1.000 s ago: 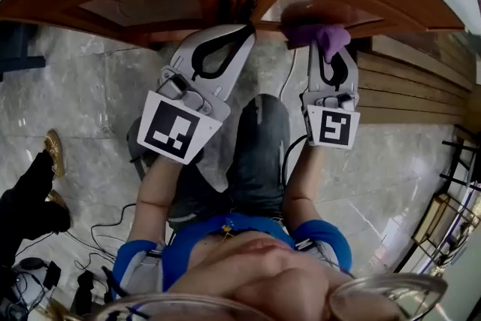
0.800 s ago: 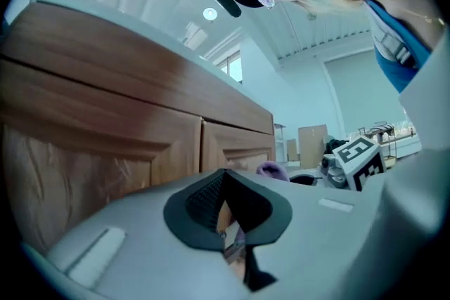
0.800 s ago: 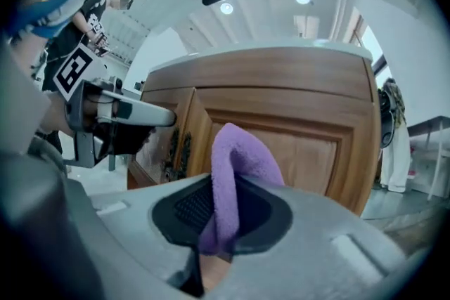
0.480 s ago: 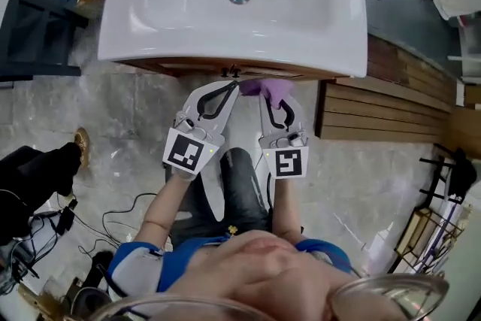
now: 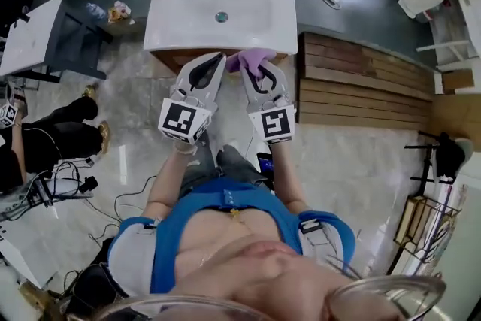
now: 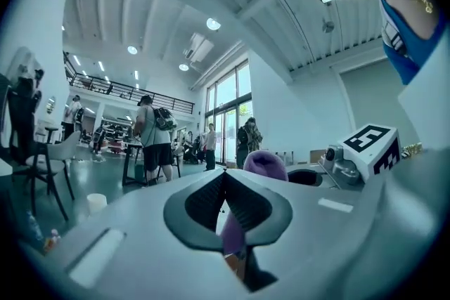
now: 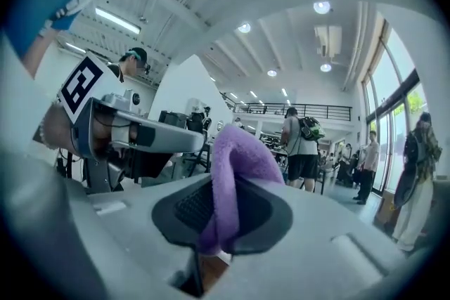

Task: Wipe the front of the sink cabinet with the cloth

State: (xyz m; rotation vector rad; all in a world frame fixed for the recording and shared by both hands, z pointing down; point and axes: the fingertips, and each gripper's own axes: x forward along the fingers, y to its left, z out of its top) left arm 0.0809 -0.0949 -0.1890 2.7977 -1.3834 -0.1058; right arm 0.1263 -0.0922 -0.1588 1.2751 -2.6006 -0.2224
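From the head view, the white sink is far down below, and the brown cabinet front shows under its rim. The left gripper and the right gripper point at it side by side. The purple cloth sits at the right gripper's tip.

In the left gripper view, its jaws are closed together with nothing in them. The cloth pokes up just behind.

In the right gripper view, its jaws squeeze the cloth, which folds over the tips.
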